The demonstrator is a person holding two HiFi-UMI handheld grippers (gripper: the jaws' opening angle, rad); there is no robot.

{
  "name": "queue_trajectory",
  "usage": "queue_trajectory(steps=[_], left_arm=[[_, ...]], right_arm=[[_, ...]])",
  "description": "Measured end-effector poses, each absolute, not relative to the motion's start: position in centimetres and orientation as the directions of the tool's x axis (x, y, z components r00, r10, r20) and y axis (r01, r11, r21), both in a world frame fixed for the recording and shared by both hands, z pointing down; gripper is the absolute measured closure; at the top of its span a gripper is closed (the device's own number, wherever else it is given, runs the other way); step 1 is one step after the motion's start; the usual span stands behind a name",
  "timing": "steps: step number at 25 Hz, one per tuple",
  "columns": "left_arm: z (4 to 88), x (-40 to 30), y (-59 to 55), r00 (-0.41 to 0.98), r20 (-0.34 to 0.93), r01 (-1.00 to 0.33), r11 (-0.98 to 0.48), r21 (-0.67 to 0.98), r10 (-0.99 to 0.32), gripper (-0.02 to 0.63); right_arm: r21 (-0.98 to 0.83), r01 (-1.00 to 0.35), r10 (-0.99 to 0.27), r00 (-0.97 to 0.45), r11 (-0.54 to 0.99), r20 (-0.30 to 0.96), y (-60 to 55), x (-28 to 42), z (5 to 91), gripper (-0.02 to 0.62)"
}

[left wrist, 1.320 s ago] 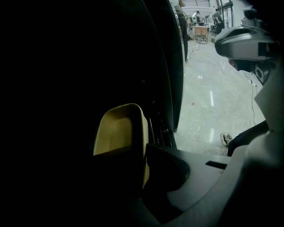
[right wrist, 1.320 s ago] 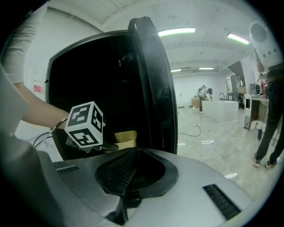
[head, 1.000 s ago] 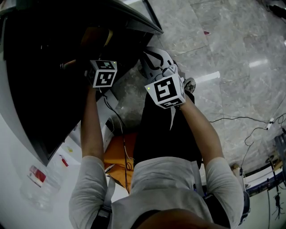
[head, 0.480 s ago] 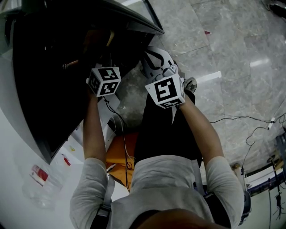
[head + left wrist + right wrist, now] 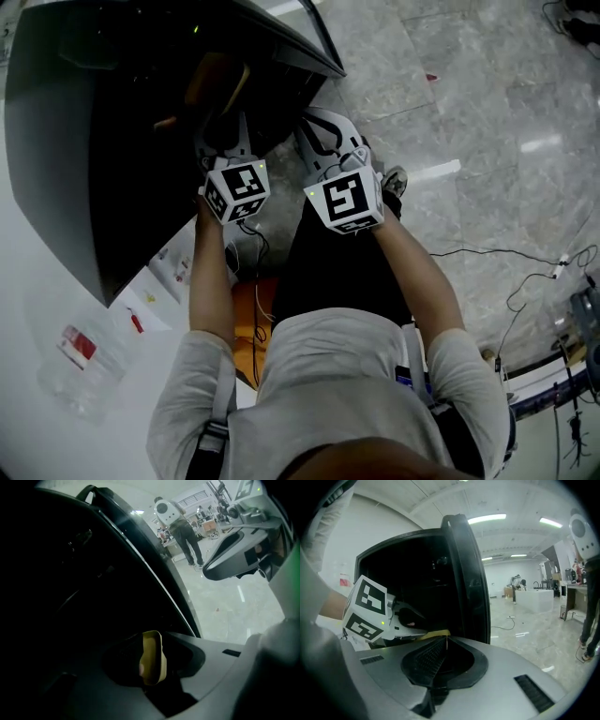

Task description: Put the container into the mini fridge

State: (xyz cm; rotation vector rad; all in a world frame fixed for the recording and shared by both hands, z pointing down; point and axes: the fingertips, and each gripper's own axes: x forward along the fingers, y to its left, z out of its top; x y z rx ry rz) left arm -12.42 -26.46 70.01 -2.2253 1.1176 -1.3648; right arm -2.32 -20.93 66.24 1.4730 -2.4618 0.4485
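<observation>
The black mini fridge [image 5: 112, 169] stands open at the upper left, its door [image 5: 281, 33] swung out. Inside it rests a brownish container [image 5: 216, 82], dim in the dark. My left gripper [image 5: 223, 131] hangs just outside the opening, below the container and apart from it. Its jaws are closing, with nothing between them. In the left gripper view only its yellow finger pad [image 5: 152, 658] and the dark interior [image 5: 70, 573] show. My right gripper [image 5: 323, 122] is beside it, shut and empty, its ribbed pads [image 5: 426, 656] pressed together.
A clear plastic bottle [image 5: 80, 370] with a red label lies on the white surface at the lower left. An orange thing [image 5: 246, 323] sits by the person's legs. Cables [image 5: 487, 251] trail over the marble floor on the right. A person [image 5: 180, 527] stands far off.
My left gripper has drawn back out of the fridge toward the person's body. The brownish container stays inside. The right gripper has barely moved.
</observation>
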Motion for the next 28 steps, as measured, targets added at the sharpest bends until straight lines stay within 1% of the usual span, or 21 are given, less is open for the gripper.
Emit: queue_trajectory(steps=[1,3,7,13,16,20,23,28], left_arm=[[69.2,-12.2,-26.2,0.251,0.595,-0.48,-0.632,-0.609,-0.764,0.49],[67.4,-12.1,-25.7,0.25,0.535,-0.521,-0.578,-0.628,-0.807,0.568],[63.9,-11.6,-24.2,0.252,0.456,-0.606,-0.507,-0.613,-0.853,0.594],[59.6,-10.9,-21.1,0.293,0.45,-0.747,-0.496,-0.443,-0.844,0.594],[56.8,-9.9,-19.8,0.327,0.437,-0.806,-0.489,-0.334,-0.838,0.594],[53.4,-9.2,-17.7,0.338,0.405,-0.872,-0.445,-0.204,-0.849,0.594],[50.2,-9.8,-16.1,0.303,0.356,-0.905,-0.384,-0.183,-0.884,0.594],[46.5,-9.4,-12.7,0.265,0.32,-0.93,-0.329,-0.165,-0.91,0.594]], right_arm=[[-0.129,-0.883,-0.814,-0.467,0.452,0.345,-20.7,-2.4,65.5,0.557],[-0.114,-0.878,-0.818,-0.476,0.465,0.324,-20.1,-2.6,63.8,0.557],[-0.039,-0.882,-0.823,-0.453,0.469,0.342,-18.9,-2.2,61.0,0.558],[0.007,-0.867,-0.817,-0.466,0.498,0.34,-16.9,-2.6,56.2,0.558],[0.03,-0.86,-0.821,-0.476,0.51,0.315,-15.8,-2.6,53.4,0.558],[0.042,-0.858,-0.83,-0.481,0.512,0.283,-14.4,-2.4,50.2,0.558],[0.057,-0.85,-0.833,-0.495,0.523,0.247,-13.3,-2.5,47.3,0.558],[0.057,-0.834,-0.828,-0.534,0.549,0.17,-10.9,-2.3,43.2,0.558]])
